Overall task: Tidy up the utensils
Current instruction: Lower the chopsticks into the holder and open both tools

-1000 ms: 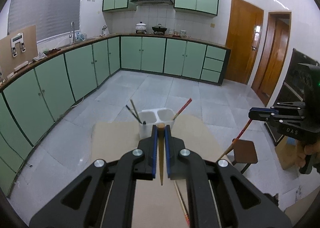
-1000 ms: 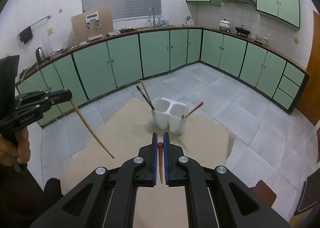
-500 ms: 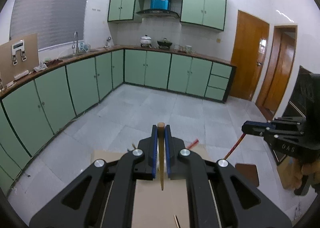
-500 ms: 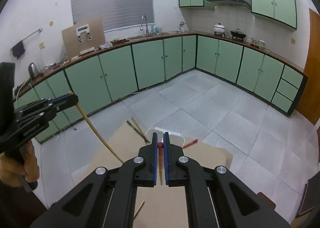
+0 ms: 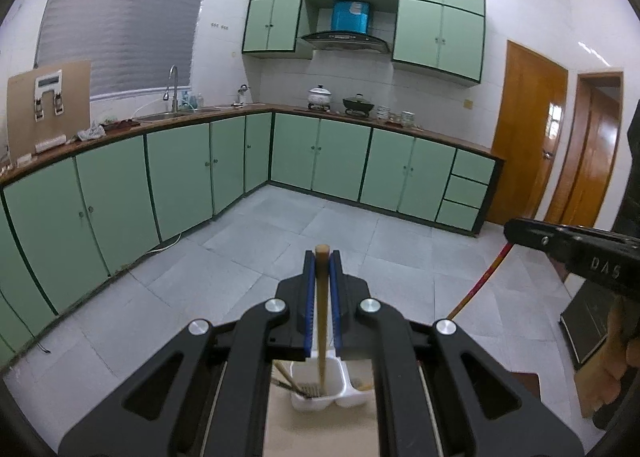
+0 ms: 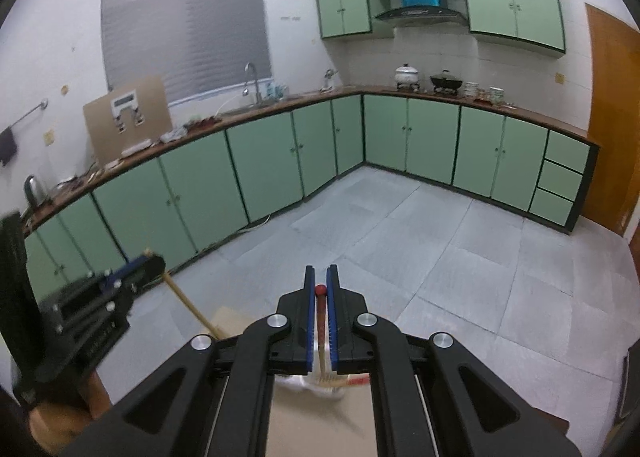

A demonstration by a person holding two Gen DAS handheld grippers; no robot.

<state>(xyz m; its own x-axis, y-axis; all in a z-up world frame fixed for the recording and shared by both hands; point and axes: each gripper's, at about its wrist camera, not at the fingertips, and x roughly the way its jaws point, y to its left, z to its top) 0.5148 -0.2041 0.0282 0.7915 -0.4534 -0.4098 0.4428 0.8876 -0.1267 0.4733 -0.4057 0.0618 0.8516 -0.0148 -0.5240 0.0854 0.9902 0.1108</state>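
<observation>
Chopsticks carried in over the white holder (image 5: 320,393), now close beneath both tools.
Left tool (image 5: 321,285) clamped on wooden chopstick (image 5: 321,317), tip above left compartment; right tool (image 6: 321,305) clamped on red-tipped chopstick (image 6: 321,309), likewise overhead; lowering next.

Hidden and cut-off parts, both wrist views

White two-compartment plastic utensil holder (image 5: 320,397) at lower centre: sides hidden behind gripper arms, contents blurred. In the right wrist view the same holder (image 6: 304,383) is mostly hidden. Red-tipped chopstick (image 6: 320,321): lower end lost in blur. Small dishes on the brown countertop (image 5: 394,115): too small to tell.
</observation>
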